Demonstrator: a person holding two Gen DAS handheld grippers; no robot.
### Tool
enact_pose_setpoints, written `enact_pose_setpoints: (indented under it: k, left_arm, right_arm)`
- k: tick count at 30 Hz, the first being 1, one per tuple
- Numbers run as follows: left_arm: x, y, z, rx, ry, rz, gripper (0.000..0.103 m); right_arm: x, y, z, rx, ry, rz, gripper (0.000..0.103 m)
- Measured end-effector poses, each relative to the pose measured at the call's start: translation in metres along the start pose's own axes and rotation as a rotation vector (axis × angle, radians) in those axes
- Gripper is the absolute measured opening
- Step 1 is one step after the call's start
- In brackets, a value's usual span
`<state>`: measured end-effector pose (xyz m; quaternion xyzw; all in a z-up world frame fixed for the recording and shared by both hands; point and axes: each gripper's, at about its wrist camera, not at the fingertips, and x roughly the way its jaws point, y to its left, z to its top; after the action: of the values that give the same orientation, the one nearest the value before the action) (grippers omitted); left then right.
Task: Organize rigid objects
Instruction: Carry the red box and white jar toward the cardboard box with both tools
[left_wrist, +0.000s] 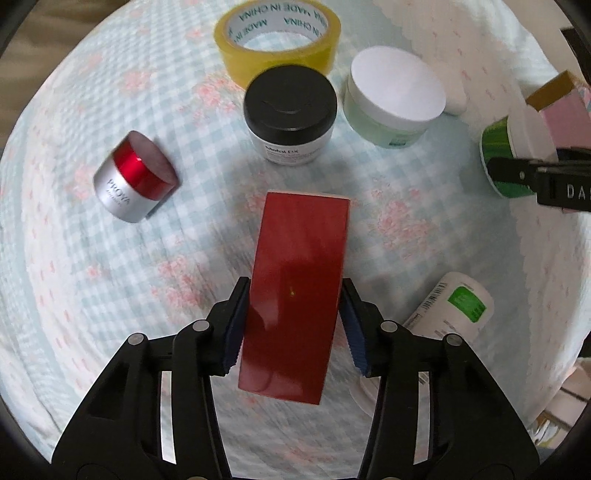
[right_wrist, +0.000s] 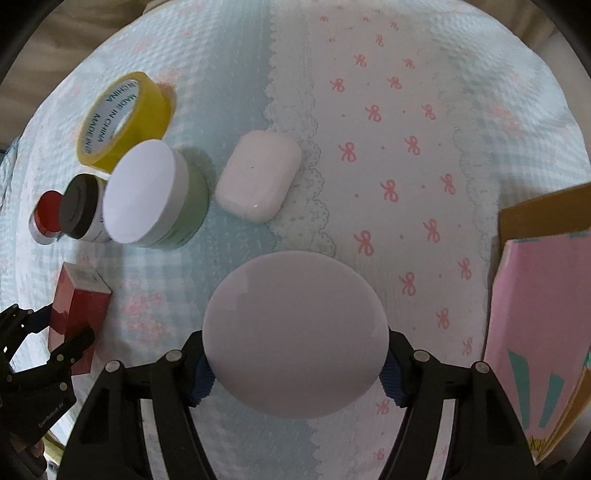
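My left gripper (left_wrist: 293, 325) is shut on a tall red box (left_wrist: 299, 291), its blue pads pressed on both sides; the box (right_wrist: 75, 314) also shows in the right wrist view at the left. My right gripper (right_wrist: 295, 369) is shut on a green jar with a white lid (right_wrist: 295, 343); the jar (left_wrist: 498, 162) shows at the right edge of the left wrist view. Behind the red box stand a black-lidded jar (left_wrist: 290, 118), a white-lidded pale green jar (left_wrist: 393, 98) and a yellow tape roll (left_wrist: 277, 37). A red-and-silver jar (left_wrist: 135, 177) lies tilted at left.
A white bottle with a green label (left_wrist: 450, 310) lies at the lower right. A white rounded case (right_wrist: 258, 181) lies on the patterned cloth (right_wrist: 406, 184). A pink box with a cardboard flap (right_wrist: 535, 314) stands at the right.
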<state>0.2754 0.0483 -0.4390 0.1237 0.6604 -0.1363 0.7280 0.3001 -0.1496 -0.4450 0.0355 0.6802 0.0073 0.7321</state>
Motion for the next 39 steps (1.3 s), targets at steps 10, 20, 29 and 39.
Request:
enact_pose_setpoints:
  k: [10, 20, 29, 39]
  left_arm:
    - [-0.068, 0.032, -0.027, -0.127, -0.117, -0.061, 0.039]
    - [-0.185, -0.015, -0.025, -0.117, -0.293, -0.107, 0.039]
    - [-0.273, -0.111, 0.024, -0.046, -0.432, -0.153, 0.039]
    - [-0.267, -0.272, 0.097, -0.026, -0.434, -0.232, 0.039]
  right_arm:
    - [-0.069, 0.013, -0.028, -0.001, -0.113, 0.016, 0.067]
    - [-0.182, -0.013, -0.061, 0.059, -0.239, 0.085, 0.067]
    - [-0.275, -0.11, -0.081, 0.134, -0.323, 0.099, 0.067]
    - [-0.294, -0.273, -0.079, 0.166, -0.303, 0.047, 0.067]
